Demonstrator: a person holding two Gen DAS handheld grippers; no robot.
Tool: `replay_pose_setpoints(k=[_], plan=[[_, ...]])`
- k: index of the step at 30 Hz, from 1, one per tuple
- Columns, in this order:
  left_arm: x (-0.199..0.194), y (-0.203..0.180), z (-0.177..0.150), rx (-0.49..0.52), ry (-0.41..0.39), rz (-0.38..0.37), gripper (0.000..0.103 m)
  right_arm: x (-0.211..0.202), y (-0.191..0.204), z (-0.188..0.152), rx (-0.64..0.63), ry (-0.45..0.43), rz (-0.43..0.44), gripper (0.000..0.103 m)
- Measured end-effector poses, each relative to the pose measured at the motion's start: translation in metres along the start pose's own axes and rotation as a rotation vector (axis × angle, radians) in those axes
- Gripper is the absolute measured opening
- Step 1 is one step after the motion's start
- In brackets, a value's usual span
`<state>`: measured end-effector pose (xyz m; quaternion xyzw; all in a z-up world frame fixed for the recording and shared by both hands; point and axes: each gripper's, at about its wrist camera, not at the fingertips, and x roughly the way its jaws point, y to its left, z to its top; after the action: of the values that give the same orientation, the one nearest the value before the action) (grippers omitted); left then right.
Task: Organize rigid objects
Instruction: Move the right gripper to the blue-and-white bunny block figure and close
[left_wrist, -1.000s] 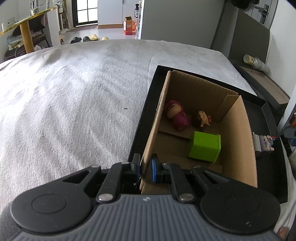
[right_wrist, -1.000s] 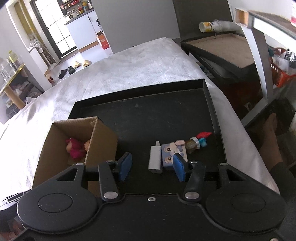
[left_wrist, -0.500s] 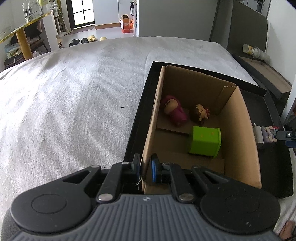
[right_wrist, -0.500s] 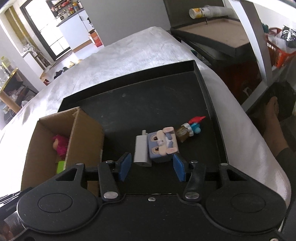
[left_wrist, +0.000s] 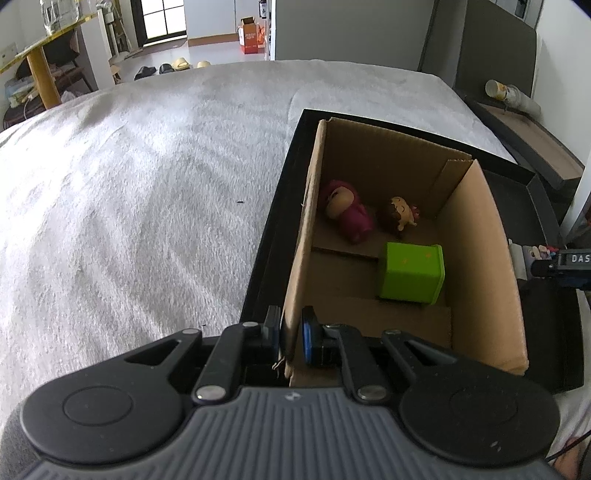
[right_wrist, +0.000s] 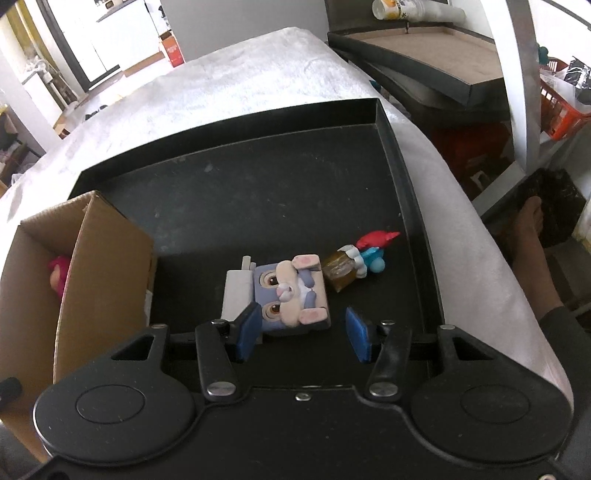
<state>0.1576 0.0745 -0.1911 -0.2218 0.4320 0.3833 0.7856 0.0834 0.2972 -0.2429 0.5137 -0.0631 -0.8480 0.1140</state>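
Clamping the near left wall of the box (left_wrist: 476, 236), the left gripper (left_wrist: 290, 338) is closed on the cardboard. Inside the box a green cube (left_wrist: 410, 271) is seen, with a pink doll (left_wrist: 347, 214) at its 11 o'clock and a brown-haired doll (left_wrist: 399, 216) at 12. The right gripper (right_wrist: 301, 330) is held apart over the tray (right_wrist: 258, 177), its fingers either side of the bunny block (right_wrist: 291, 291); whether they touch it cannot be told. A white block (right_wrist: 236, 291) lies at the bunny block's 9 o'clock, a small figure (right_wrist: 354, 258) at 2.
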Motion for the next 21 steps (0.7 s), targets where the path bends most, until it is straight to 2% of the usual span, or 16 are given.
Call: replay_pose_setpoints(k=[4,6,9,21], plan=[[0.001,-0.002,0.001,0.010,0.003,0.006,0.011,0.006,0.009,0.002,-0.050,0.006,-0.019,0.050],[0.000,-0.001,0.000,0.008,0.003,0.006,0.011,0.011,0.012,0.001,-0.070,0.027,-0.030,0.046],[0.000,0.000,0.000,0.000,0.005,0.002,0.011,0.011,0.013,-0.002,-0.091,0.031,-0.034,0.045],[0.001,0.002,-0.001,-0.022,0.005,-0.005,0.011,-0.011,0.006,-0.023,-0.076,0.096,-0.032,0.044]])
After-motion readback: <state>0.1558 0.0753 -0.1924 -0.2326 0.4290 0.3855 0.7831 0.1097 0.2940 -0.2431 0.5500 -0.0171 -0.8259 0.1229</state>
